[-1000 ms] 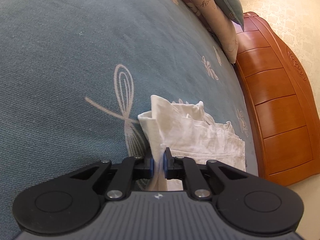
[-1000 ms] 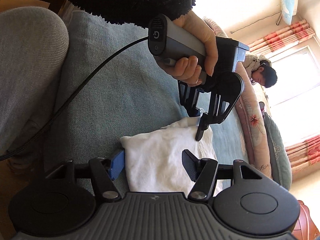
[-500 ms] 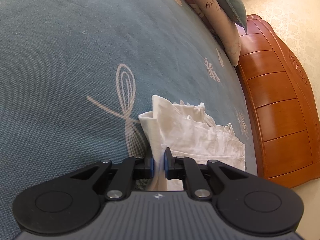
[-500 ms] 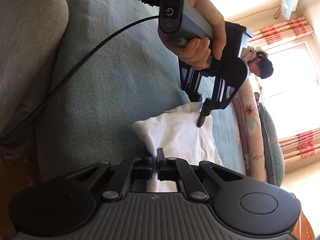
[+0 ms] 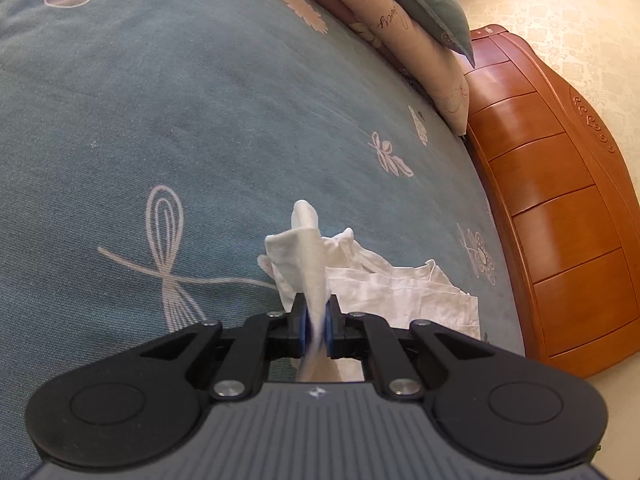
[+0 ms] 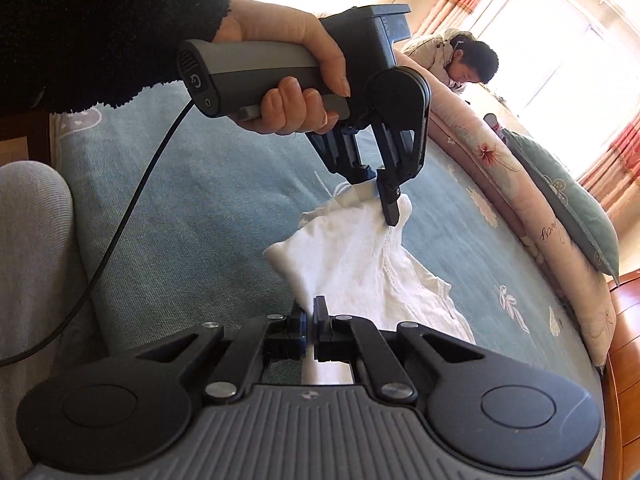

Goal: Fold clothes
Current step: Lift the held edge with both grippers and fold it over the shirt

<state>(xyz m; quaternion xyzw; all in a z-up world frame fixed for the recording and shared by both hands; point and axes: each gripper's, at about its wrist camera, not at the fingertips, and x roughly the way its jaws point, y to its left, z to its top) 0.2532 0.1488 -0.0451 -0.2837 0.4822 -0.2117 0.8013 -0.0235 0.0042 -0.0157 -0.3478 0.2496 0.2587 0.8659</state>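
A white garment (image 5: 384,288) lies partly lifted on a blue-grey bedspread (image 5: 160,120). My left gripper (image 5: 316,320) is shut on one edge of it, and the cloth rises in a pinched ridge in front of the pads. In the right wrist view the same white garment (image 6: 352,256) stretches between both tools. My right gripper (image 6: 310,320) is shut on its near corner. The left gripper (image 6: 380,192), held by a hand in a black fuzzy sleeve, pinches the far corner above the bed.
Pillows (image 5: 420,20) line the far side of the bed. An orange wooden headboard (image 5: 560,208) curves along the right edge. A person (image 6: 464,60) leans over the bed by a bright window with striped curtains. A black cable (image 6: 132,208) hangs from the left tool. Grey cloth (image 6: 32,248) fills the left.
My right gripper went from open around the garment's corner to shut on it. Both grippers then rose, lifting the garment's near edge off the bedspread.
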